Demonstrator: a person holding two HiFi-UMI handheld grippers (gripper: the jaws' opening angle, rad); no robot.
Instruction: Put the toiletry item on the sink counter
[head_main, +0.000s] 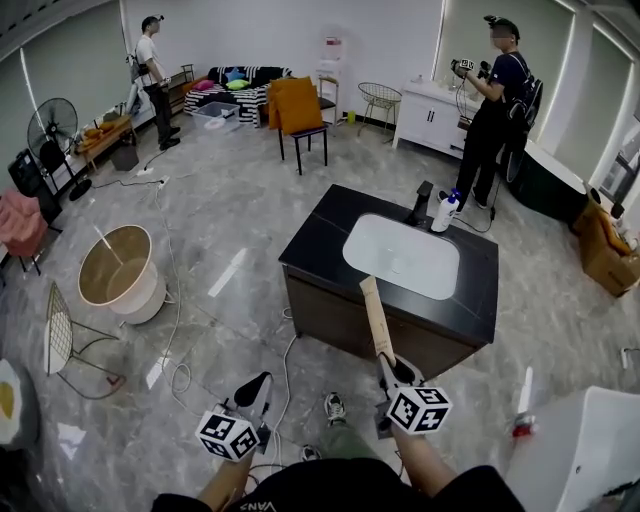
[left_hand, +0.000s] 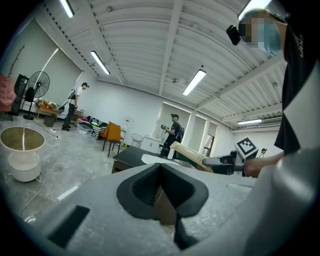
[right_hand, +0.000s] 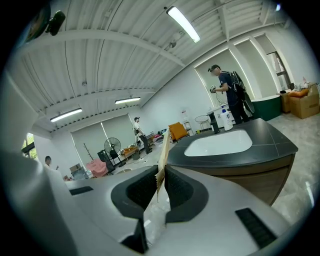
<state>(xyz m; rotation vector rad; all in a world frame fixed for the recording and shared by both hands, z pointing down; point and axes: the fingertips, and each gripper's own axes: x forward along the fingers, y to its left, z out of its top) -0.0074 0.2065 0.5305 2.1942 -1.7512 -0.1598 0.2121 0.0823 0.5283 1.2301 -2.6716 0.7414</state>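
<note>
At the left, a bare forearm reached forward with the left gripper (head_main: 255, 384) roughly level, its dark ribbed pads pressed together on nothing. Beside it, the right gripper (head_main: 397, 372) tilted slightly downward, its jaws clamped on the lower end of the packet (head_main: 375, 320). The packet was long, flat tan paper with a serrated edge and clear film at the held end. It was in the air, slanting up toward the near edge of the counter (head_main: 320, 240). The counter's glossy black top held a white rounded basin (head_main: 400, 255). A black faucet (head_main: 422, 203) and a white bottle (head_main: 446, 212) stood along the far edge.
</note>
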